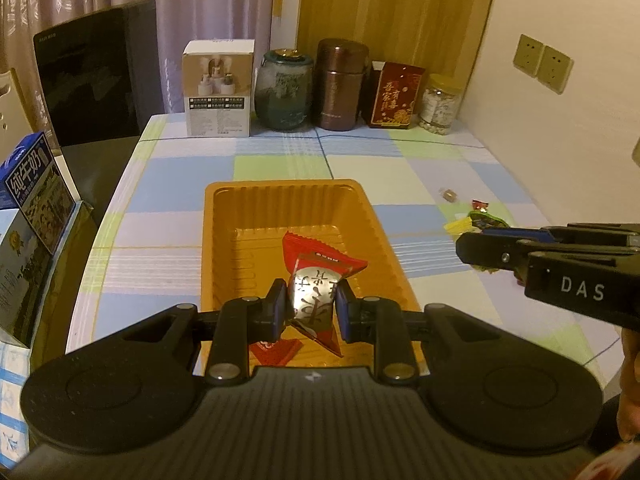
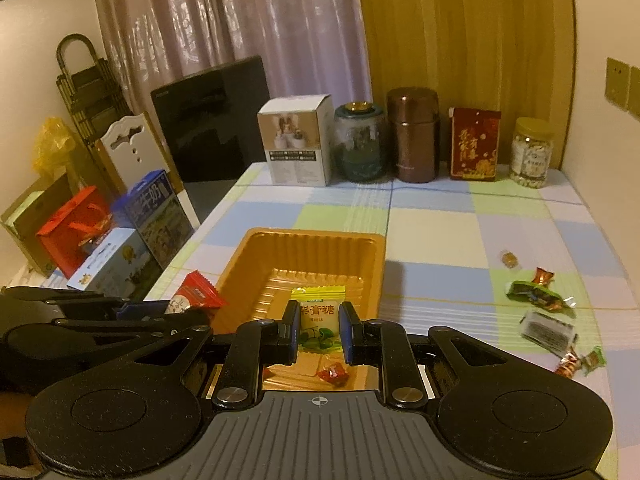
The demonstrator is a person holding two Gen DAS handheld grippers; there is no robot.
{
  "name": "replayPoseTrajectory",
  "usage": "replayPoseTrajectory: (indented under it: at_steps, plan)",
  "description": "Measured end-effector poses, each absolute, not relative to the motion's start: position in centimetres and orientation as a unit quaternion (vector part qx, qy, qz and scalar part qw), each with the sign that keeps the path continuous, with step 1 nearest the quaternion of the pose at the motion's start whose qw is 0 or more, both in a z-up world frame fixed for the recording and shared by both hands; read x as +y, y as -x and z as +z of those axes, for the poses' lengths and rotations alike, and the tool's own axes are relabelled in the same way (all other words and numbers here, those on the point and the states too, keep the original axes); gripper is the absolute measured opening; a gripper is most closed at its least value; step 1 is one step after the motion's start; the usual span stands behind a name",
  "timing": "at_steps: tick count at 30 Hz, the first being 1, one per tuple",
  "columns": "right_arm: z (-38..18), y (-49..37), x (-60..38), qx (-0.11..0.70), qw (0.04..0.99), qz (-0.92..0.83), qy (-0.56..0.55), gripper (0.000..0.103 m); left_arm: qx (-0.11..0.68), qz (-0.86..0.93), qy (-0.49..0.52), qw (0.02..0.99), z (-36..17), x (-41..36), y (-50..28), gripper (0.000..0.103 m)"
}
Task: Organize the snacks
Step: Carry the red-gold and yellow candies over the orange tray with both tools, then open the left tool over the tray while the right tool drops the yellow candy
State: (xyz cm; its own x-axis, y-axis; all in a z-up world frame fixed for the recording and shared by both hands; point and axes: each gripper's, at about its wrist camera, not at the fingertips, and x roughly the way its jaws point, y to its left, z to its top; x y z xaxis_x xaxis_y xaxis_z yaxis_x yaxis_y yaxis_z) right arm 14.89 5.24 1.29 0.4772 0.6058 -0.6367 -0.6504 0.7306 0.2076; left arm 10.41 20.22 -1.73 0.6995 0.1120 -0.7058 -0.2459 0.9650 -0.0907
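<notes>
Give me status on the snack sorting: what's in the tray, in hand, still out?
Done: one small red wrapped candy lies in the orange plastic tray. In hand: the left gripper is shut on a red-and-silver snack packet, the right gripper on a yellow-green candy packet, both over the tray. Left: several wrapped sweets on the checked tablecloth.

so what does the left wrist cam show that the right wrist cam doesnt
Only the left wrist view: the left gripper shut on a red and silver candy above the orange tray, with more red wrapper lying below the jaws.

Only the right wrist view: the right gripper shut on a yellow and green candy, a small red candy lying in the tray, a red gift bag and a yellow plastic bag off to the left.

Both share: the tray, the checked tablecloth, the white box, the brown canister and the loose candies.
</notes>
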Motion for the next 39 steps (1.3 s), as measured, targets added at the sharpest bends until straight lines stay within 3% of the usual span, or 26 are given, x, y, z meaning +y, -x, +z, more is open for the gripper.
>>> replayPoseTrajectory:
  at_steps: [28,29,31,39]
  plan:
    - [-5.2,-20.0,9.2,0.431,0.826,0.363,0.004,0.021,0.419,0.103,0.105,0.896,-7.0,23.4,-15.2,0.023]
    - [-5.2,-20.0,9.2,0.432,0.826,0.363,0.004,0.021,0.419,0.103,0.102,0.896,-7.0,23.3,-15.3,0.024]
    - [-5.3,-20.0,9.2,0.432,0.826,0.363,0.005,0.021,0.418,0.111,0.095,0.897,-6.9,23.2,-15.4,0.035]
    - [-5.2,-19.9,9.2,0.431,0.826,0.363,0.004,0.021,0.411,0.118,0.095,0.899,-6.3,23.8,-14.9,0.035]
